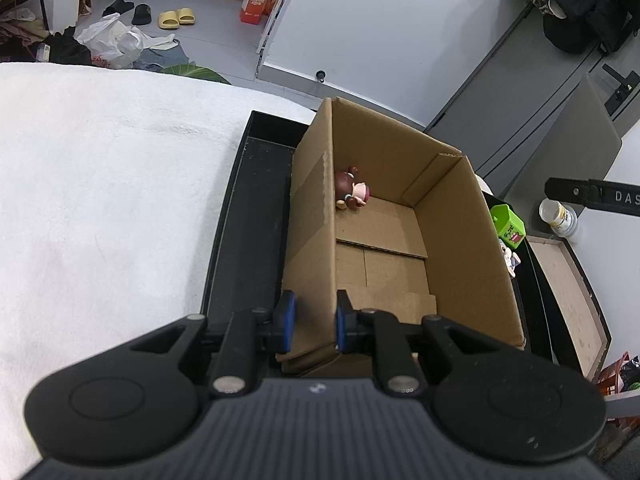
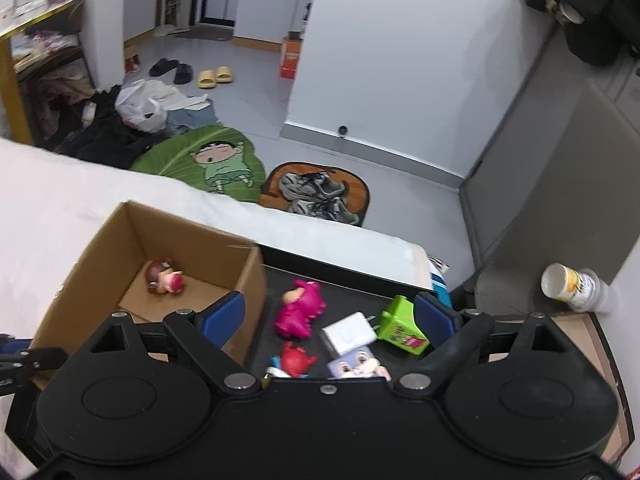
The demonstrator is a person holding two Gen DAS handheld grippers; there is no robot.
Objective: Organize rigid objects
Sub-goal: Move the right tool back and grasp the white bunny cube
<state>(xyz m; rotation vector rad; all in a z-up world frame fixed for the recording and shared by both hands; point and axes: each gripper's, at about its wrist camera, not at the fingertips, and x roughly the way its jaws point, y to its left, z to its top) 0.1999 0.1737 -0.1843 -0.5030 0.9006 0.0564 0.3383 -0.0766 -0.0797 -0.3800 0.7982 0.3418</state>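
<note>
Figurines are lying loose on the black tray [image 2: 360,280]; the magenta figure [image 2: 301,309] looks light, hard and glossy, best pinched across its body. One doll [image 1: 352,193] is already lying in the cardboard box [image 1: 452,216]. Left gripper [image 1: 315,322] is clamping the box's near wall, pointing steeply down. Right gripper [image 2: 329,314] is hovering over the toys, pads spread wide and empty.

Matt corrugated cardboard box [image 1: 452,216]; glossy plastic figurine [image 1: 352,194]; white bedcover [image 1: 100,184], seemingly fuzzy cloth.
</note>
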